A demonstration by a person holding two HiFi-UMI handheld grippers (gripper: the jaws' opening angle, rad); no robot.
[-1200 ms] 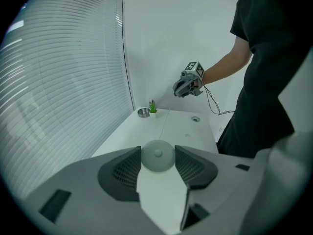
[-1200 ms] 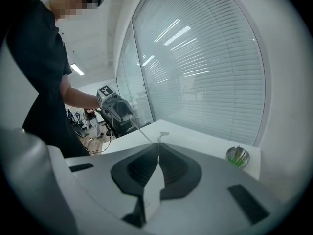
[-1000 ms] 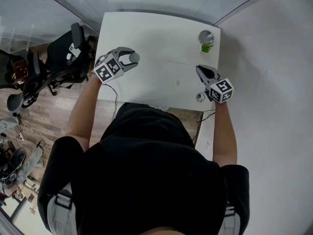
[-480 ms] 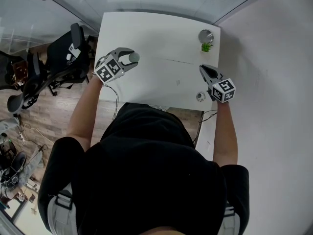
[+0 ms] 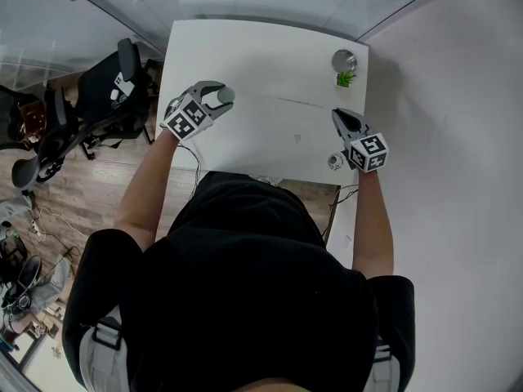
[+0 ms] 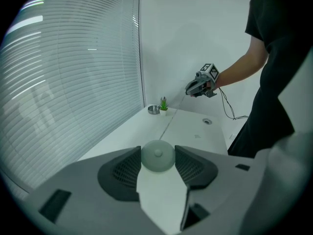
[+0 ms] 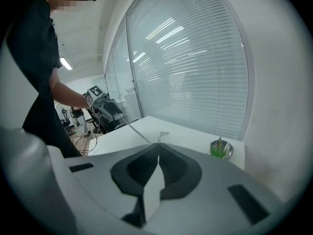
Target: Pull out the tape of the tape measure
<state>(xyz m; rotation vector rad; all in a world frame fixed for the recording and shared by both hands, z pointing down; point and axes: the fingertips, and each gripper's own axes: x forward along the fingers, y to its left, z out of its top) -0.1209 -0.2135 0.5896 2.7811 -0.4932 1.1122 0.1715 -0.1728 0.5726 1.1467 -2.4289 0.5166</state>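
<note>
A round grey tape measure (image 5: 225,96) sits between the jaws of my left gripper (image 5: 219,98), which is shut on its case (image 6: 158,155) above the table's left part. Its thin tape (image 5: 286,101) stretches across the white table (image 5: 245,47) to my right gripper (image 5: 337,114). From the left gripper view the tape (image 6: 171,119) runs up to the right gripper (image 6: 191,89). My right gripper (image 7: 158,146) is shut on the tape's end, and the hook (image 7: 163,133) pokes out past its tips. The tape (image 7: 139,132) leads back to the left gripper (image 7: 117,114).
A small potted plant (image 5: 346,79) and a metal bowl (image 5: 344,60) stand at the table's far right corner. A cable grommet (image 5: 334,162) sits near the front right edge. Office chairs (image 5: 98,96) stand left of the table, a wall lies to the right, window blinds (image 6: 63,82) behind.
The left gripper has rolled slightly with the tape measure in it. The right gripper and the stretched tape stay about where they were.
</note>
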